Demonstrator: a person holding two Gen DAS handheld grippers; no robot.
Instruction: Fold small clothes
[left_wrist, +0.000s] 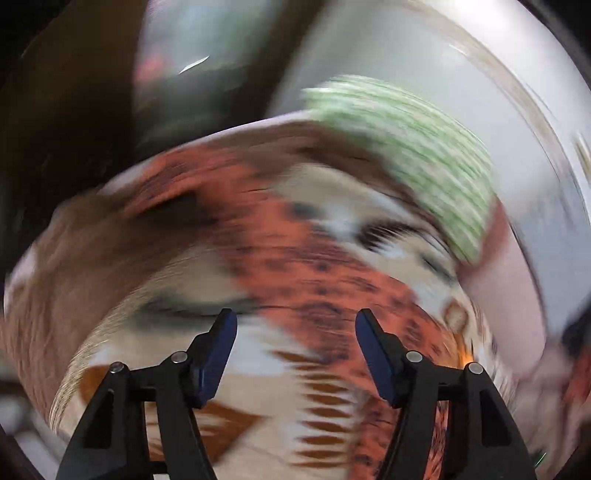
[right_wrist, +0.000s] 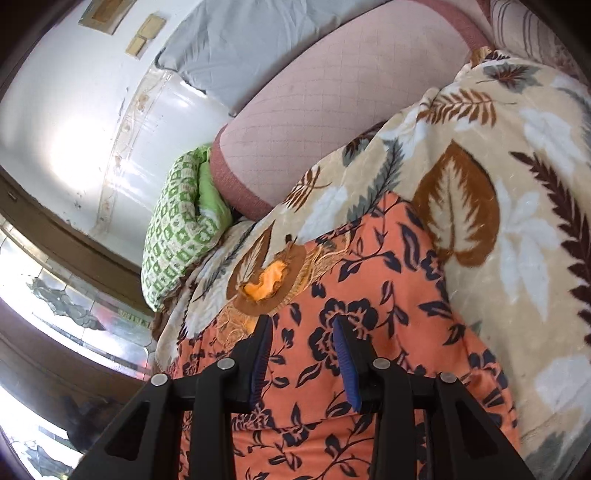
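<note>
An orange garment with a dark floral print (right_wrist: 369, 332) lies spread on a cream blanket with brown and grey leaves (right_wrist: 517, 206). Its embroidered neck opening (right_wrist: 269, 280) points away from me. My right gripper (right_wrist: 303, 332) is open just above the garment, below the neck, with cloth showing between the fingers. The left wrist view is heavily blurred; the orange garment (left_wrist: 306, 266) runs as a band across the blanket (left_wrist: 155, 288). My left gripper (left_wrist: 295, 325) is open and empty above it.
A pink quilted cushion (right_wrist: 332, 110) and a grey pillow (right_wrist: 258, 44) lie beyond the blanket. A green patterned pillow (right_wrist: 173, 229) sits at the bed's far edge, also in the left wrist view (left_wrist: 406, 155). A white wall and a window (right_wrist: 55, 277) are on the left.
</note>
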